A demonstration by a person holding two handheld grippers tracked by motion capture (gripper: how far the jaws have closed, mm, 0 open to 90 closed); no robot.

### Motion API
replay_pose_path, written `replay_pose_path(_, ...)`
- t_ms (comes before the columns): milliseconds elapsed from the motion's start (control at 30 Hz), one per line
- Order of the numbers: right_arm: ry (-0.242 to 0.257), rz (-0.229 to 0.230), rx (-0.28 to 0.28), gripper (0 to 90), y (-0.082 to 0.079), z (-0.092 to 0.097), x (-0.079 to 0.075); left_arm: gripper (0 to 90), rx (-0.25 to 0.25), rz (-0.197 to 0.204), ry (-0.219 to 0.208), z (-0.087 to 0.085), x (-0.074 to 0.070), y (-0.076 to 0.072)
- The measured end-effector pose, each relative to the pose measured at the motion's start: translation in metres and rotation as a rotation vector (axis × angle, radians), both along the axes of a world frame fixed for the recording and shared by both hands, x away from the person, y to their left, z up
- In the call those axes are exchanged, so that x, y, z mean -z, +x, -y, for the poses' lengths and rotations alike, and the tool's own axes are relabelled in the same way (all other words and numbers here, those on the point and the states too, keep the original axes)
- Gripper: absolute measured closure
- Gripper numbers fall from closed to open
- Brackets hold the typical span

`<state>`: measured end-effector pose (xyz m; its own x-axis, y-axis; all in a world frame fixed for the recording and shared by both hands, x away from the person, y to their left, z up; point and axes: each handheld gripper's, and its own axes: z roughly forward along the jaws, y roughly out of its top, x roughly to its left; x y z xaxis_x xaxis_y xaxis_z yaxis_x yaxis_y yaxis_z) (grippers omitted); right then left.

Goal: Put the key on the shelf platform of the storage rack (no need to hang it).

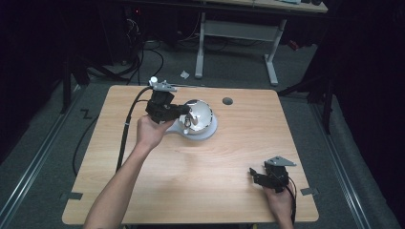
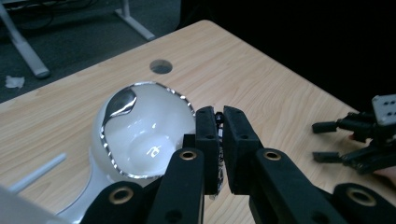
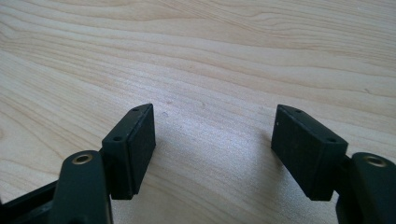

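Nearest the person's edge of the pale wood-grain table, the right gripper rests low close to the front right corner, its matte black jaws spread wide with only bare, smooth tabletop between the flat rectangular pads. A grey three-cornered plate sits on top of it, and a broad stretch of unoccupied wood lies to its left and ahead of it, reaching up to the middle of the table. Farther in, left of centre, the left gripper has its jaws pinched nearly together on the rim of a white glossy bowl, which is tipped on its side so its round opening faces that gripper's camera. The bowl's edge is trimmed with a thin, wavy silver line, and its smooth inside throws back bright reflections. Beneath and beside it lies a flat, white, rounded base or plate; whether the bowl touches it I cannot tell. Just beyond the bowl, a small dark round hole pierces the tabletop near the far edge, past which grey floor and white desk legs stand.
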<state>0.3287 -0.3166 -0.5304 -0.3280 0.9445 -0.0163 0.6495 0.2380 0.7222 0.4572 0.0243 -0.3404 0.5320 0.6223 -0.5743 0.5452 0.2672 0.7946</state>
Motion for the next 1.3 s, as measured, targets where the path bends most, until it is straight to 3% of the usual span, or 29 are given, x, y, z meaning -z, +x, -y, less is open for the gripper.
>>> replay_pose_path(33, 0.0, 0.0, 0.0, 30.9, 0.0, 0.0, 0.0, 85.7, 0.003, -0.004, -0.015, 0.001, -0.003, 0.002)
replay_pose_path(200, -0.002, 0.0, 0.003, 30.9, 0.0, 0.0, 0.0, 85.7, -0.004, 0.023, 0.01, 0.012, -0.009, 0.007)
replay_pose_path(300, -0.002, 0.0, 0.004, 30.9, 0.0, 0.0, 0.0, 85.7, -0.012, 0.035, 0.046, 0.018, -0.007, 0.012)
replay_pose_path(600, -0.002, 0.0, 0.003, 30.9, 0.0, 0.0, 0.0, 85.8, -0.023, 0.028, 0.061, 0.029, 0.0, 0.025)
replay_pose_path(800, -0.002, 0.0, 0.002, 30.9, 0.0, 0.0, 0.0, 85.7, -0.06, 0.031, 0.078, 0.032, 0.011, 0.037)
replay_pose_path(1133, -0.001, 0.0, 0.002, 30.8, -0.001, -0.001, 0.0, 85.5, -0.086, 0.024, 0.144, 0.039, 0.033, 0.047)
replay_pose_path(1300, -0.001, 0.0, 0.001, 30.8, 0.0, 0.0, 0.0, 85.5, -0.101, 0.001, 0.145, 0.038, 0.044, 0.051)
